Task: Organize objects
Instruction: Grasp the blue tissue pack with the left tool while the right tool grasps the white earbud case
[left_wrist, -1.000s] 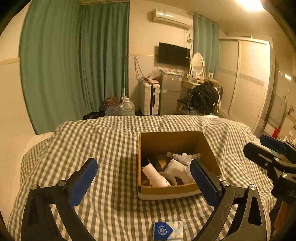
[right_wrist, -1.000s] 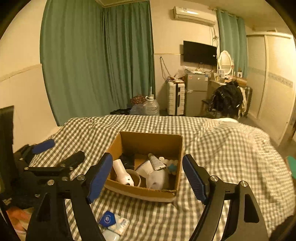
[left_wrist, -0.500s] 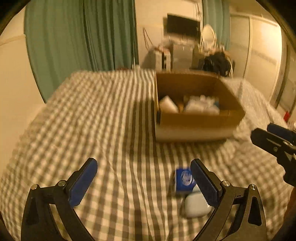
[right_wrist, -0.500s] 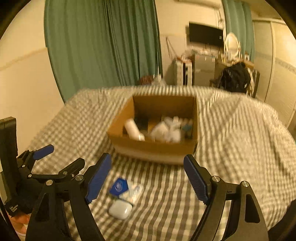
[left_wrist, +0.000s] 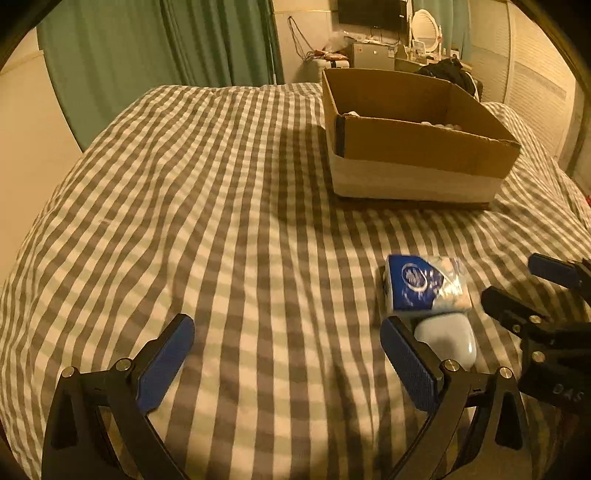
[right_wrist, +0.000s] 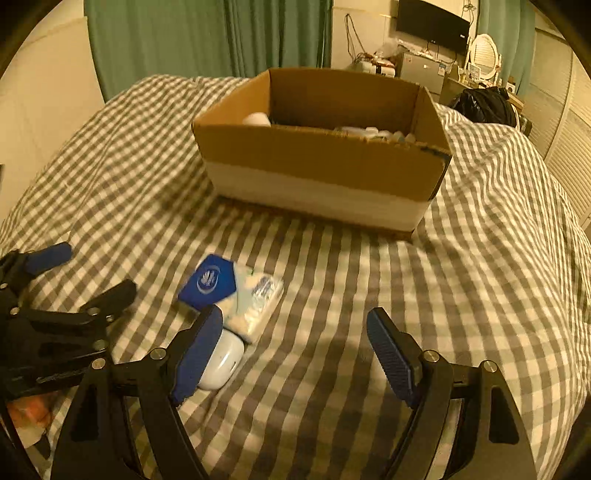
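A: Tongs?
B: Left tongs (left_wrist: 284, 363), right tongs (right_wrist: 295, 356): both spread wide, holding nothing.
A: Items?
B: Tissue pack (right_wrist: 236, 295), white case (right_wrist: 221, 363) touching, lower left, on bed (right_wrist: 369, 280); cardboard box (right_wrist: 321, 158) above centre.

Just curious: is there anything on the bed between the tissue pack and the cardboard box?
Nothing: only bare checked bedspread lies between the tissue pack and the box, clearest in the right wrist view.

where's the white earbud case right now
The white earbud case lies on the checked bedspread, touching the tissue pack, in front of the cardboard box, beside the right gripper's left finger.
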